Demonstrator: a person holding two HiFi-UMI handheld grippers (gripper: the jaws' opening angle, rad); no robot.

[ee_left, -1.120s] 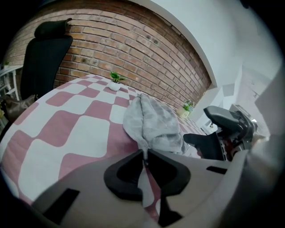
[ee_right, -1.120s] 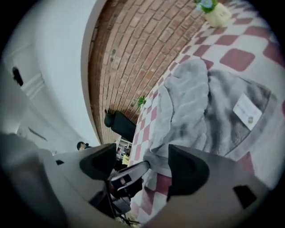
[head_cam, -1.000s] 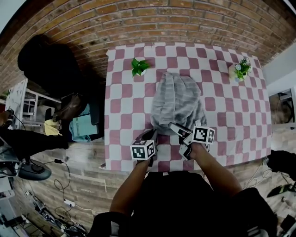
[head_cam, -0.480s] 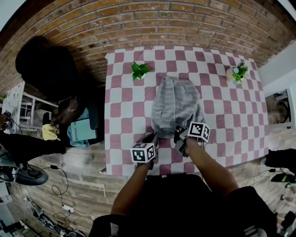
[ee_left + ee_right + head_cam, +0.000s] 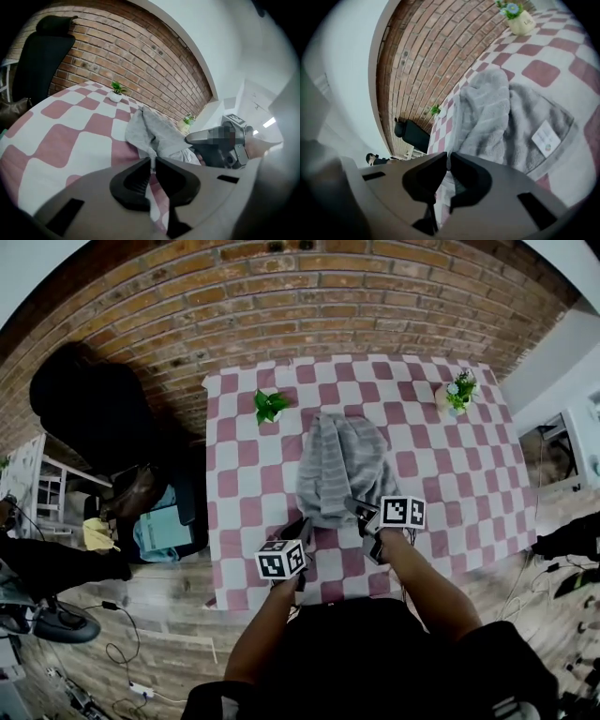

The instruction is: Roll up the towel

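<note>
On the checkered table [image 5: 246, 486] the grey towel [image 5: 339, 463] lies near the middle, bunched and folded on itself, with one edge toward the table's front side. My right tongs [image 5: 356, 510] stood apart a moment ago and now are closed on that edge. My left tongs [image 5: 304, 527] pinch it beside them. I judge that rolling can begin. A small white label [image 5: 544, 137] shows on the towel.

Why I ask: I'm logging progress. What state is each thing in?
Towel: crumpled, not rolled.
Left gripper: shut on the towel's near edge.
Right gripper: shut on the towel's near edge.
Leafy plant: upright.
Flowering plant: upright.
</note>
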